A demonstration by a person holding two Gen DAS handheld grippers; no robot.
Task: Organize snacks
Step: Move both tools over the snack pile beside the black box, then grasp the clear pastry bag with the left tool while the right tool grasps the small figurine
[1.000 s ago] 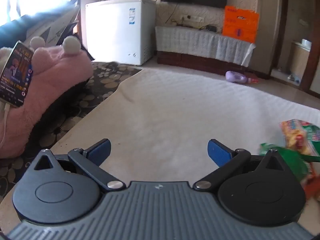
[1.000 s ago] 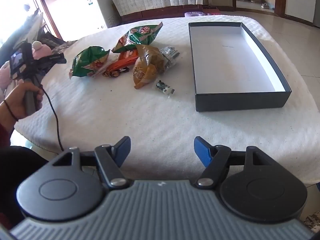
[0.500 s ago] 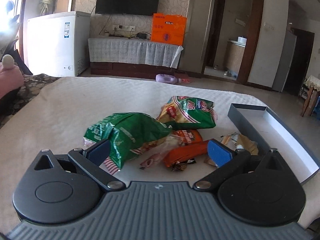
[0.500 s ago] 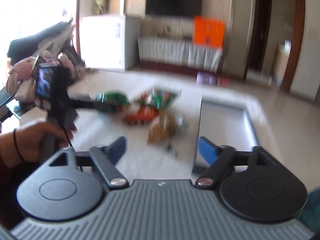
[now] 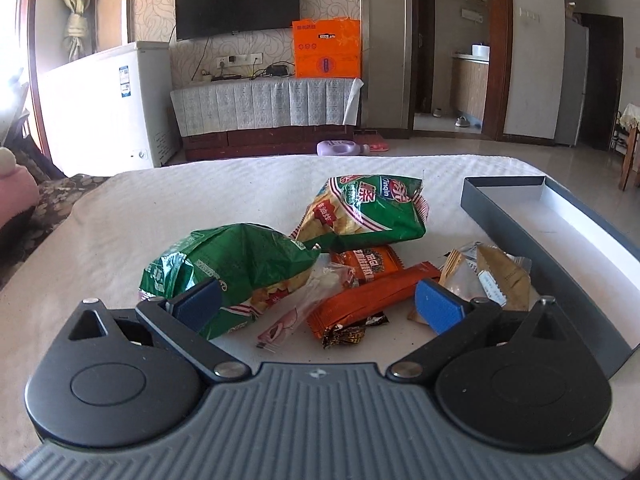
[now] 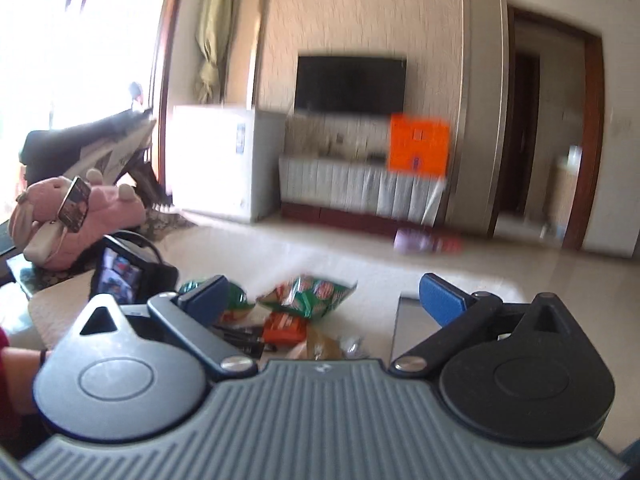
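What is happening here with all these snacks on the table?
A person holds a hand-held gripper in each hand over a white-covered table. The left hand-held gripper is open, facing a pile of snack packets, a crumpled green crisp bag nearest. The right hand-held gripper is open and empty. The dark rectangular box beside the pile holds nothing yet.

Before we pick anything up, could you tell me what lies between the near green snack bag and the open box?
In the left wrist view, orange packets and tan wrapped biscuits lie between the green bag and the box.
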